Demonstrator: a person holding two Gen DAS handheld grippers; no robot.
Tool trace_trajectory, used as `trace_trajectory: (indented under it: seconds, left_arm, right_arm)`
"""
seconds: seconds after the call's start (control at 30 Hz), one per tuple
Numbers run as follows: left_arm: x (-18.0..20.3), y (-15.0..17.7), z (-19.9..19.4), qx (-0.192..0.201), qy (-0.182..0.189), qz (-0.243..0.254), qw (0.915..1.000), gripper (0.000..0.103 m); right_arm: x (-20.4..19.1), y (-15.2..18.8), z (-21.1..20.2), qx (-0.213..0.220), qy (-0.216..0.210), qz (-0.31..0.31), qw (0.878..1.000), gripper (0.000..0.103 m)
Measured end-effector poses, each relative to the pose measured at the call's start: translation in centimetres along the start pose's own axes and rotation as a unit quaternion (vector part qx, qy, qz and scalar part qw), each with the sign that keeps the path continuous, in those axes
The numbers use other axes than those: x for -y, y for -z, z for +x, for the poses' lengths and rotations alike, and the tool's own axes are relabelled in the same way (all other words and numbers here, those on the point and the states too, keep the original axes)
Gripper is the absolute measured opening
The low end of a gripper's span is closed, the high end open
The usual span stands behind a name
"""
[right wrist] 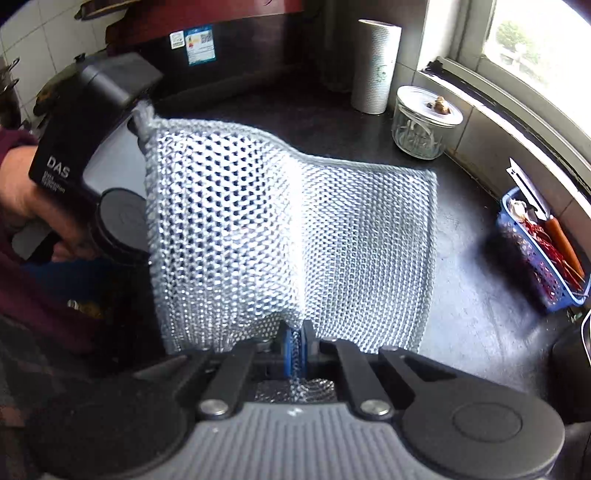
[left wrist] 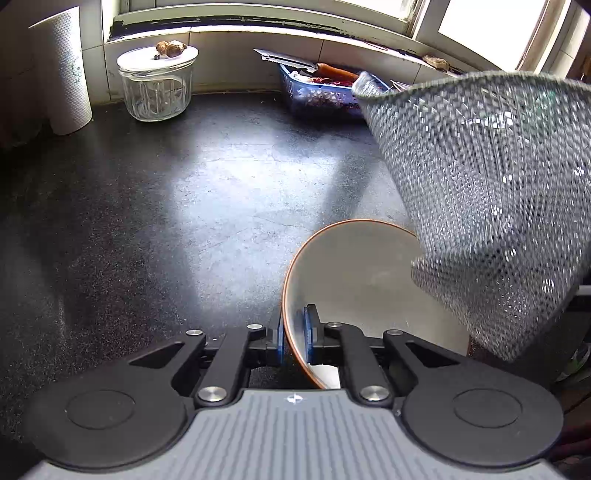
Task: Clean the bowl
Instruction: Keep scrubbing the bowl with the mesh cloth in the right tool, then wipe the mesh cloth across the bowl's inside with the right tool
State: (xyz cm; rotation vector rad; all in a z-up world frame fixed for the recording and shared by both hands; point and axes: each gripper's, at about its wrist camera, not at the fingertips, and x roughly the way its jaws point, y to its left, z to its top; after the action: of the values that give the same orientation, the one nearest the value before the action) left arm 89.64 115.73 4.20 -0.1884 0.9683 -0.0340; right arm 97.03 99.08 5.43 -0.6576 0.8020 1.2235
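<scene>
Now my left gripper [left wrist: 293,334] pinches the bowl [left wrist: 354,266] rim while my right gripper [right wrist: 295,345] clamps the mesh cloth [right wrist: 288,229].

A dark speckled countertop [left wrist: 147,221] was lit in patches by daylight from a window [left wrist: 480,22] set above a worn, tiled sill. White tiles [right wrist: 33,40] were seen on the wall at the far side.

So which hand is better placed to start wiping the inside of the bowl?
Right. The right gripper is already shut on the mesh cloth, which hangs just over the bowl. The left gripper is busy clamping the bowl's rim, steadying it.
</scene>
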Motion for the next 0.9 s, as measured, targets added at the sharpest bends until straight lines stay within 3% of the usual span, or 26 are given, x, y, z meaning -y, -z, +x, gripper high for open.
trace_trajectory:
  seconds: [0.1, 0.2, 0.43, 0.57, 0.73, 0.9]
  left_arm:
    - [0.0, 0.0, 0.0, 0.0, 0.0, 0.0, 1.0, 0.009]
    - [0.0, 0.0, 0.0, 0.0, -0.001, 0.0, 1.0, 0.009]
    - [0.0, 0.1, 0.0, 0.0, 0.0, 0.002, 1.0, 0.009]
    - [0.0, 0.1, -0.1, 0.0, 0.001, 0.005, 1.0, 0.009]
    - [-0.1, 0.0, -0.1, -0.001, 0.003, 0.005, 1.0, 0.009]
    - [-0.2, 0.0, -0.1, -0.001, 0.005, 0.002, 1.0, 0.009]
  right_arm:
    - [-0.2, 0.2, 0.1, 0.015, 0.026, 0.013, 0.999, 0.005]
    - [-0.6, 0.1, -0.1, 0.022, 0.045, 0.02, 0.999, 0.013]
    - [0.8, -0.5, 1.3, 0.014, 0.05, 0.047, 0.998, 0.052]
    - [2.1, -1.3, 2.0, 0.016, 0.034, 0.066, 0.997, 0.066]
    - [2.7, -2.4, 3.1, 0.005, 0.008, 0.058, 0.998, 0.065]
    - [3.5, -3.1, 5.1, -0.018, -0.033, 0.082, 0.996, 0.051]
